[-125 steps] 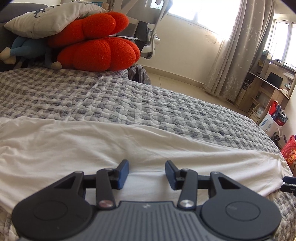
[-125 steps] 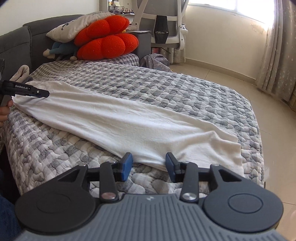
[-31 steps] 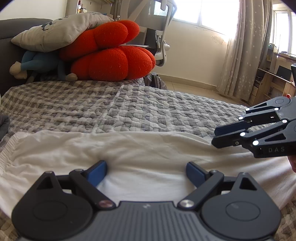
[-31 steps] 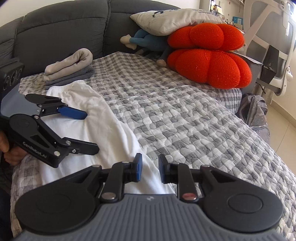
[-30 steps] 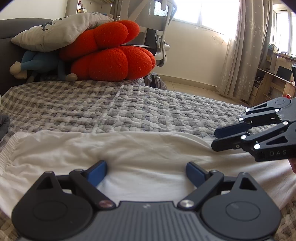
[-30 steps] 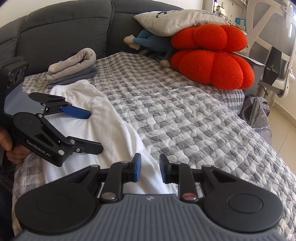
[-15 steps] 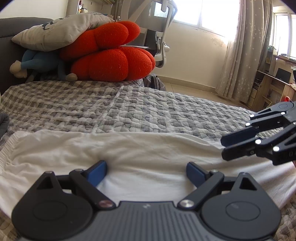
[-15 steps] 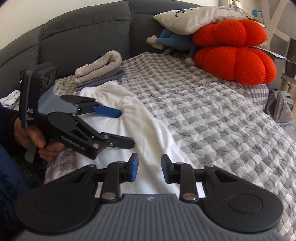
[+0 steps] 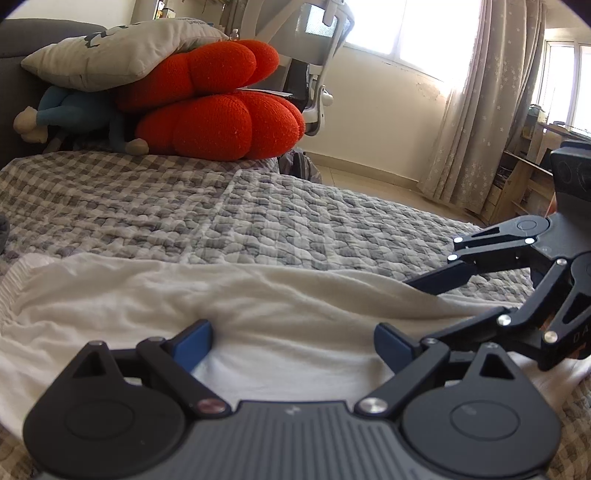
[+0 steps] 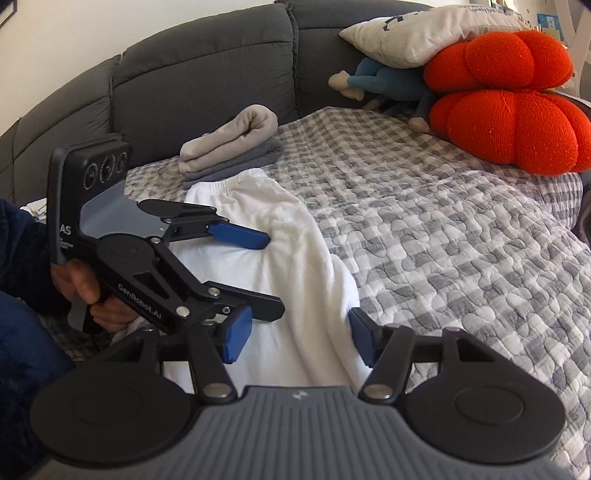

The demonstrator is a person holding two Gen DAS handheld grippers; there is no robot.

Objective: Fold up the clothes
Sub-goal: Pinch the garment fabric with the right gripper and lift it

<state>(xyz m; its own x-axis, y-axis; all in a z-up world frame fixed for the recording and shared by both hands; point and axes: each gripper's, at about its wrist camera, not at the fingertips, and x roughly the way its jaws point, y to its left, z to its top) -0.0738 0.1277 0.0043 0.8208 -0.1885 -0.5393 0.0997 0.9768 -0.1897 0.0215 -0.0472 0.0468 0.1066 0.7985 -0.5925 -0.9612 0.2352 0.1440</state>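
Observation:
A white garment [image 9: 258, 295] lies folded lengthwise across the grey checked quilt [image 9: 295, 221]. My left gripper [image 9: 291, 343] rests low over its elastic-waist end, open wide, the cloth lying between its blue pads untouched. In the right wrist view the white garment [image 10: 280, 221] runs away from me. My right gripper [image 10: 299, 339] hovers over it with jaws opening; a raised fold of cloth sits between the pads without being pressed. The left gripper [image 10: 273, 271] is just to its left, held by a hand [image 10: 92, 291]. The right gripper [image 9: 421, 310] reaches in from the right.
A stack of folded beige and grey clothes [image 10: 236, 147] sits beyond the garment by the dark grey sofa back [image 10: 184, 74]. Red cushions [image 10: 509, 122], a grey pillow [image 10: 424, 29] and a blue plush toy [image 10: 384, 81] fill the far corner. An office chair [image 9: 314, 55] stands behind the bed.
The right gripper's jaws have spread much wider and it has tipped down and in, close beside the left gripper. The left gripper has stayed put and open.

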